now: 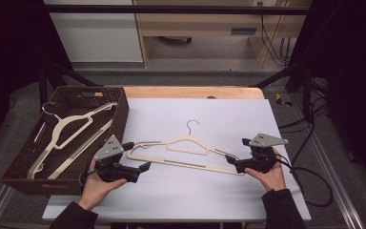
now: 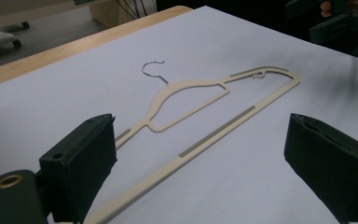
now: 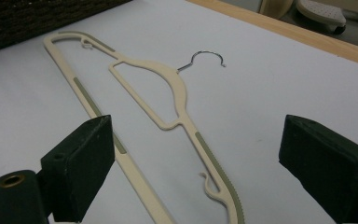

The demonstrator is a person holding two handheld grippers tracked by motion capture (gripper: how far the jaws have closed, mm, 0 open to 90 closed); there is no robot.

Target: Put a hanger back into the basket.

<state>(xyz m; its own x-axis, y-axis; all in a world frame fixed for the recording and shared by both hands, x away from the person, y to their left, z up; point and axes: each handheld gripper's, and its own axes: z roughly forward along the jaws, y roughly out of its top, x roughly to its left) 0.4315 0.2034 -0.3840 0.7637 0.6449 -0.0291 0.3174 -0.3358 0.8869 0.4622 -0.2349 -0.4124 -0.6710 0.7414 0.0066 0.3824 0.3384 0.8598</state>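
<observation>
A cream plastic hanger (image 1: 186,151) with a metal hook lies flat on the white table sheet (image 1: 195,191), hook pointing away from me. My left gripper (image 1: 138,156) stands open at the hanger's left end. In the left gripper view the hanger (image 2: 191,93) runs away between the wide-apart jaws of that gripper (image 2: 200,158), untouched. My right gripper (image 1: 237,151) is open at the hanger's right end. The right gripper view has the hanger's (image 3: 172,93) notched tip lying between the spread jaws of that gripper (image 3: 196,163).
A dark wicker basket (image 1: 119,119) sits at the table's left and holds two cream hangers (image 1: 71,133). Its wall appears in the right gripper view as the basket (image 3: 28,18). The wooden table edge (image 1: 195,92) runs along the far side. Cables (image 1: 314,186) trail at the right.
</observation>
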